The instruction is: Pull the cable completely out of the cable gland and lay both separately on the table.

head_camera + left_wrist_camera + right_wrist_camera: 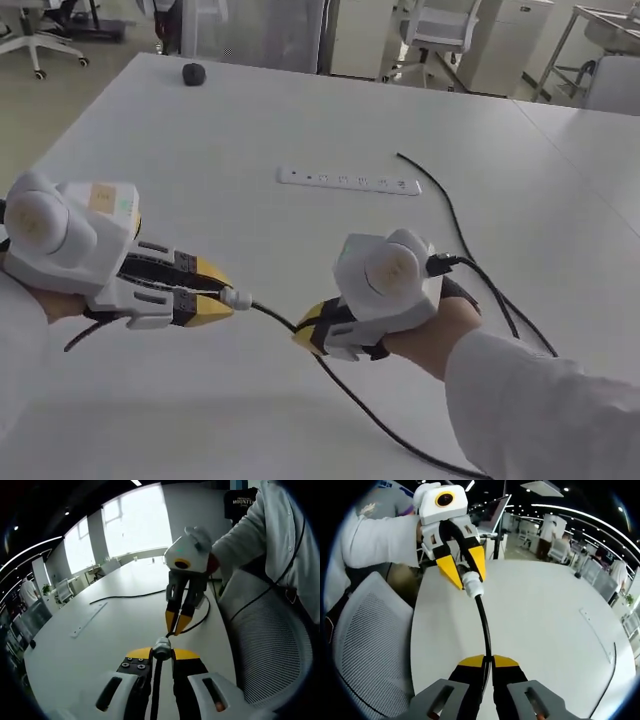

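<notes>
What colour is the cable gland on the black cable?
The cable gland is white, clearest in the right gripper view.

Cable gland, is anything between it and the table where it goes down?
Nothing visible does. The small white cable gland, shut in the left gripper, is over bare white table; the white power strip lies farther off.

Your left gripper (222, 300) and right gripper (305, 336) face each other tip to tip, pretty close together, jaws on both clamped tight.
</notes>
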### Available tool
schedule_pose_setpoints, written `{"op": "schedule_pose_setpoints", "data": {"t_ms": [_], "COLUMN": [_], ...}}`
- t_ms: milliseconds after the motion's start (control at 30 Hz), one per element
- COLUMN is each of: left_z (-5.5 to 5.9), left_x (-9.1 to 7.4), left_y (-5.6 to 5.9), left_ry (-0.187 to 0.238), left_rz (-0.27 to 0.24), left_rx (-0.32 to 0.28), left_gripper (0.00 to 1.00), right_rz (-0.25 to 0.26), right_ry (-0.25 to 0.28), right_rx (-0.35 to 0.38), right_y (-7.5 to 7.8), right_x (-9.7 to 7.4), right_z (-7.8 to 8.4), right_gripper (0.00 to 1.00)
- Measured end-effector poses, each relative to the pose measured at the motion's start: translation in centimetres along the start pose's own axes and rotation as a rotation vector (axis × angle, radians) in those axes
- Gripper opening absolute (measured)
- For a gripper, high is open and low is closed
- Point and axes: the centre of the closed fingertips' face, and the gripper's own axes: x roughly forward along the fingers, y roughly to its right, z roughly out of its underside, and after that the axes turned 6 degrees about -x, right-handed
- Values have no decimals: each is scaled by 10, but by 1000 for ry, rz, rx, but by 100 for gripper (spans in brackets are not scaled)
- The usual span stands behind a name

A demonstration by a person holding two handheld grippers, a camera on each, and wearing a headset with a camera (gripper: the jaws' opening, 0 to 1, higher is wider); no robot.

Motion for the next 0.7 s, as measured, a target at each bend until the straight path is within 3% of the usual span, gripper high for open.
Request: {"op": "schedule_pose_setpoints", "data": {"t_ms": [433, 700], "left_z": [-1, 0], "left_x": [-2, -4], "left_y": [-3, -4], "left_ry": [9, 9], "left_rz": [-9, -14], "left_rx": [-6, -9], "left_gripper": [15, 15], "right_rz": [1, 4], "right_ry": [-74, -87], "right_rx": [69, 80], "right_y": [0, 0], "right_x": [7, 8], "right_z": [40, 44], "right_gripper": [0, 0]}}
